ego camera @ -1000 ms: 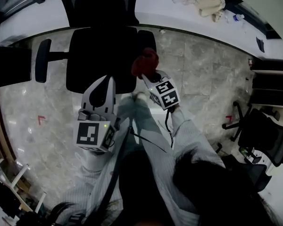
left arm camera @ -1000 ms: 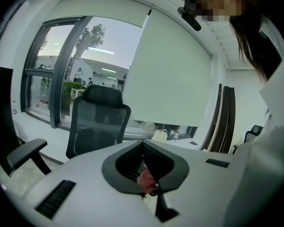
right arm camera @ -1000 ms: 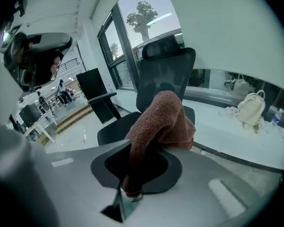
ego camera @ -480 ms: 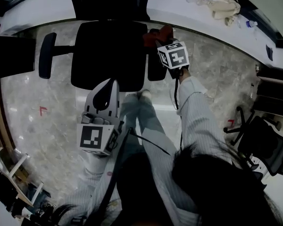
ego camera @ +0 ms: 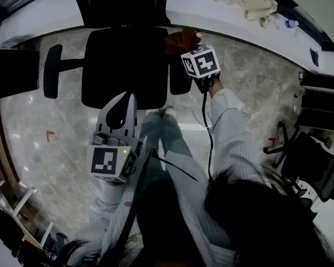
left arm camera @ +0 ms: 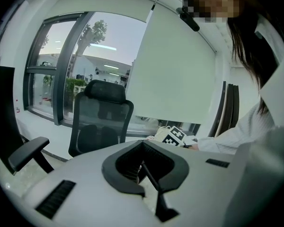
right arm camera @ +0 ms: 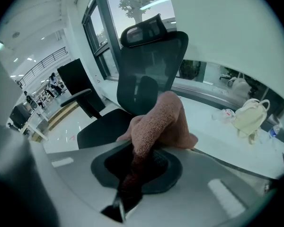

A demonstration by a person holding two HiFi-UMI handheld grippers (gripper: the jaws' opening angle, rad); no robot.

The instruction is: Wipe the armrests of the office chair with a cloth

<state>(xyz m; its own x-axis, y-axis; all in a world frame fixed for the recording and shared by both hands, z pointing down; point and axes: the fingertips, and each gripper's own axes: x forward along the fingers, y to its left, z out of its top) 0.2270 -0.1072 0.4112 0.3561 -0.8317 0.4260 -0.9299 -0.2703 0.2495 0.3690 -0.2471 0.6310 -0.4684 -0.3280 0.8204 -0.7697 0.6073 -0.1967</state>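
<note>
The black office chair [ego camera: 125, 65] stands in front of me, its back toward the window. Its left armrest [ego camera: 52, 71] is bare. My right gripper [ego camera: 185, 44] is shut on a red cloth [ego camera: 181, 39] and holds it at the far end of the right armrest [ego camera: 180, 85], which it partly hides. In the right gripper view the cloth [right arm camera: 161, 122] bunches out of the shut jaws, with the chair [right arm camera: 146, 79] behind. My left gripper [ego camera: 129, 98] hovers shut and holds nothing, by the seat's near edge. The left gripper view shows the chair [left arm camera: 102, 122] ahead.
A white window ledge [ego camera: 211, 10] runs behind the chair with a cream bag [ego camera: 259, 4] on it. Another dark chair [ego camera: 317, 160] stands at the right and a dark desk [ego camera: 11, 74] at the left. The floor is grey marble [ego camera: 250, 93].
My right gripper has carried the cloth from the seat's near right corner up to the far end of the right armrest. The left gripper has stayed put.
</note>
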